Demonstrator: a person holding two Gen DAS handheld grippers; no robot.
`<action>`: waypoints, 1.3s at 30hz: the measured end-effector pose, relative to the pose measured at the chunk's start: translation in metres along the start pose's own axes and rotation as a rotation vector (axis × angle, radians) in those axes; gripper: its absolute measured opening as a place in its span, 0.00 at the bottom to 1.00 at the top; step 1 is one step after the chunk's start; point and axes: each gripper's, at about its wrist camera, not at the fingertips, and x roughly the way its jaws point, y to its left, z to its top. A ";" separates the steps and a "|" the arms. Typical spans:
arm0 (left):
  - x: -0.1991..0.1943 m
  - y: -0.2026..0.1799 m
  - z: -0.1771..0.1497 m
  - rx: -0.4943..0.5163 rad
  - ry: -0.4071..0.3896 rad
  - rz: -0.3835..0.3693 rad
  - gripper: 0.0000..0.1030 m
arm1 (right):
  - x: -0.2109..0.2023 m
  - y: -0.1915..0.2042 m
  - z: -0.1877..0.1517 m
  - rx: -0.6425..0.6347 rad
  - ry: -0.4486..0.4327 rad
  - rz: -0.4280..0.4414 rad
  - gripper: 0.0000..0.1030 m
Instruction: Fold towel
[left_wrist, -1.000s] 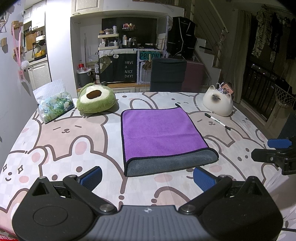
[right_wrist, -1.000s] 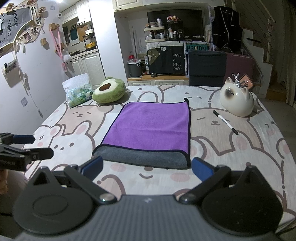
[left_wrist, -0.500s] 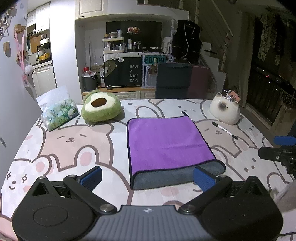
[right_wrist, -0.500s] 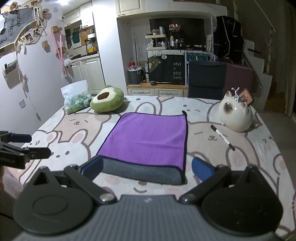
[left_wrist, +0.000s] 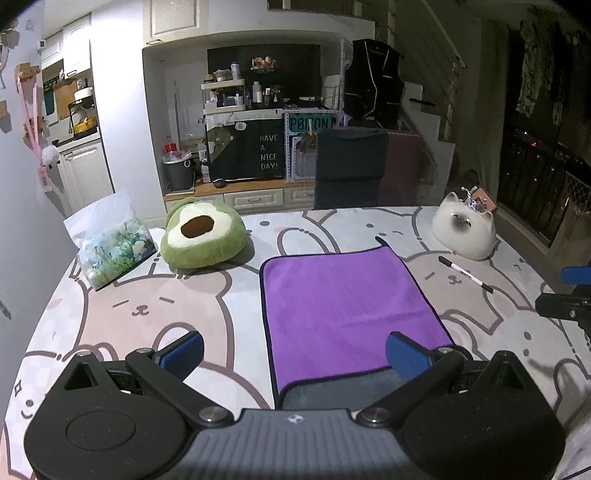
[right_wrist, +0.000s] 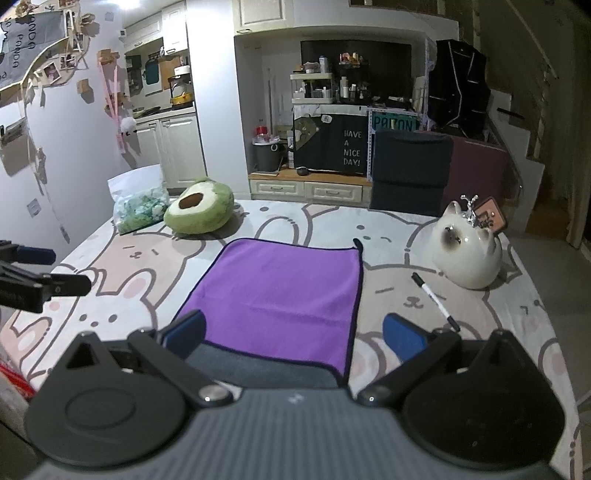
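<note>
Left gripper (left_wrist: 294, 352): jaws spread wide, blue pads empty, held low at the near edge of the table, just short of the towel's near left corner. Right gripper (right_wrist: 293, 334): likewise wide open and holding nothing, its 2 pads straddling the towel's near edge; contact with the cloth cannot be confirmed. Each gripper also shows at the margin of the other's view, apart from the cloth. The towel (left_wrist: 343, 306) lies flat near the middle of the table (left_wrist: 155, 306), purple face up, with a grey band along its near edge where the cloth appears doubled over. Judgement: 1 fold appears already made, leaving a neat rectangle; whether a further fold is intended cannot be told, and if so, nothing is gripped for it yet. Other items stand clear of the towel: an avocado cushion (left_wrist: 203, 236) and a tissue pack (left_wrist: 110, 247) at far left, a cat-shaped jar (left_wrist: 464, 230) at far right, and a pen (left_wrist: 465, 274) between jar and towel.
</note>
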 end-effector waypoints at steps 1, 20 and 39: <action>0.004 0.002 0.002 -0.002 -0.002 0.001 1.00 | 0.003 -0.002 0.001 0.003 -0.002 0.000 1.00; 0.099 0.044 -0.020 -0.047 0.116 -0.118 1.00 | 0.090 -0.047 -0.011 -0.006 0.075 0.053 1.00; 0.171 0.077 -0.049 -0.183 0.361 -0.381 0.63 | 0.190 -0.083 -0.046 0.097 0.444 0.218 0.54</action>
